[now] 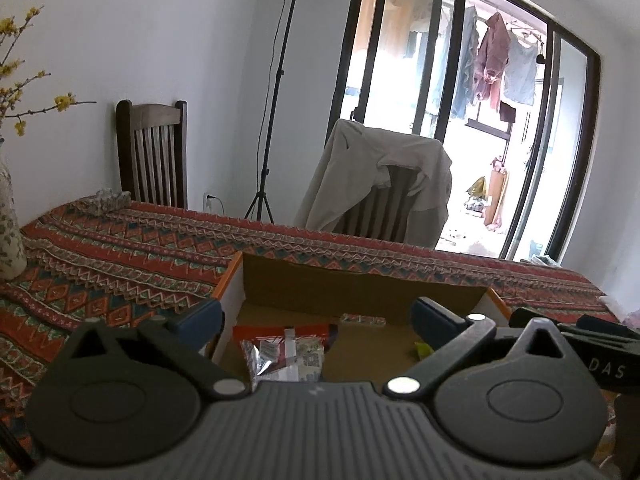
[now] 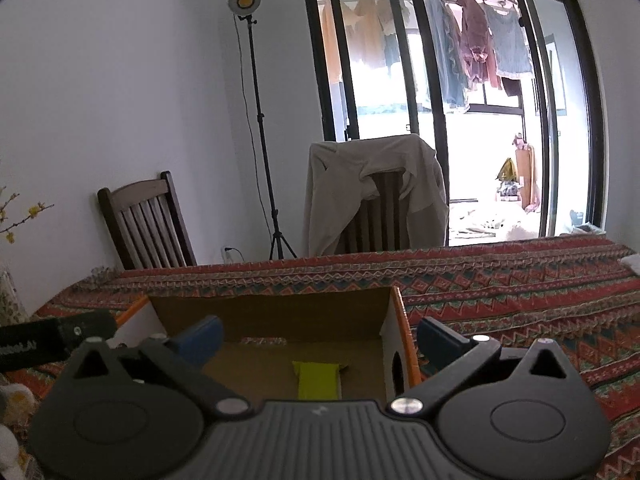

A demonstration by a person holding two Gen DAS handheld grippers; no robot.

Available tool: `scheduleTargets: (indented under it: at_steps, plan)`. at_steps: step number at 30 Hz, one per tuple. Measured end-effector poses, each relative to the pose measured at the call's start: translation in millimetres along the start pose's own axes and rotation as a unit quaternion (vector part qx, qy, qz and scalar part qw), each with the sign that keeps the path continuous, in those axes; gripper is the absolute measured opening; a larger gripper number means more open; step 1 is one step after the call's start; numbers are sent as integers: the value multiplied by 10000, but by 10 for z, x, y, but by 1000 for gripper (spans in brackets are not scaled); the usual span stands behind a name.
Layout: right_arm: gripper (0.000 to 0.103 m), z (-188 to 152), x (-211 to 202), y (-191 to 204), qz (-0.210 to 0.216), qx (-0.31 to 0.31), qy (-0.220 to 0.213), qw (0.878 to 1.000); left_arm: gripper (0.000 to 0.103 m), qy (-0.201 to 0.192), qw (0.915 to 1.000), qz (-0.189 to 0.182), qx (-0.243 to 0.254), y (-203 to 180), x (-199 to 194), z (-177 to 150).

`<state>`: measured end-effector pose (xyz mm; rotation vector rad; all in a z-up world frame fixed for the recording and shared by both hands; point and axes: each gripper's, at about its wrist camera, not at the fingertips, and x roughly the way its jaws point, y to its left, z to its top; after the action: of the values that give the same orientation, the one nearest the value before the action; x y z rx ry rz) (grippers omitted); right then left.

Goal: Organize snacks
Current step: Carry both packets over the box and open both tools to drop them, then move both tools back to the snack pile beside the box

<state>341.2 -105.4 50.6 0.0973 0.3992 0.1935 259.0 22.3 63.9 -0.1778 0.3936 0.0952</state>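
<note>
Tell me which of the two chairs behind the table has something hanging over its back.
The chair nearer the glass doors: a beige jacket is draped over its back. The other chair, by the wall near the light stand, has bare wooden slats.

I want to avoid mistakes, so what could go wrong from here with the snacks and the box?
1. The left hand-held gripper is open right over the snack packets; lowering it may crush them.
2. The right hand-held gripper straddles the cardboard box wall and could knock it.

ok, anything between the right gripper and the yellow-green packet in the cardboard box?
Nothing visible. The open right gripper hangs above the open cardboard box, with the yellow-green packet lying uncovered on its floor below.
</note>
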Motion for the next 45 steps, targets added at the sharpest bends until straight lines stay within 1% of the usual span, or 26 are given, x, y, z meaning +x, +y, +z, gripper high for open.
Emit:
scheduleTargets:
  at_steps: [7, 17, 24, 31, 34, 37, 41, 45]
  plan:
    - [103, -51, -293, 22, 1, -103, 36, 9999, 103, 20, 9999, 105, -19, 77, -284, -55]
    - [103, -335, -797, 116, 7, -242, 201, 9995, 103, 195, 9997, 112, -1, 186, -729, -340]
    - [103, -628, -1135, 116, 36, -263, 363, 9990, 103, 232, 9997, 43, 28, 268, -1064, -564]
    - [103, -911, -1431, 68, 128, -218, 642, 9976, 103, 442, 9989, -127, 102, 305, -1317, -822]
    - [103, -1020, -1555, 92, 154, -279, 701, 9970, 103, 470, 9987, -128, 133, 313, -1425, -929]
    - [103, -1110, -1654, 102, 199, -284, 778, 9964, 103, 548, 9982, -226, 122, 319, -1520, -1030]
    - [103, -1197, -1774, 92, 236, -263, 850, 9958, 103, 669, 9974, -258, 96, 319, -1601, -1125]
    - [103, -1257, -1840, 114, 248, -281, 916, 9951, 103, 643, 9976, -255, 71, 369, -1721, -1197]
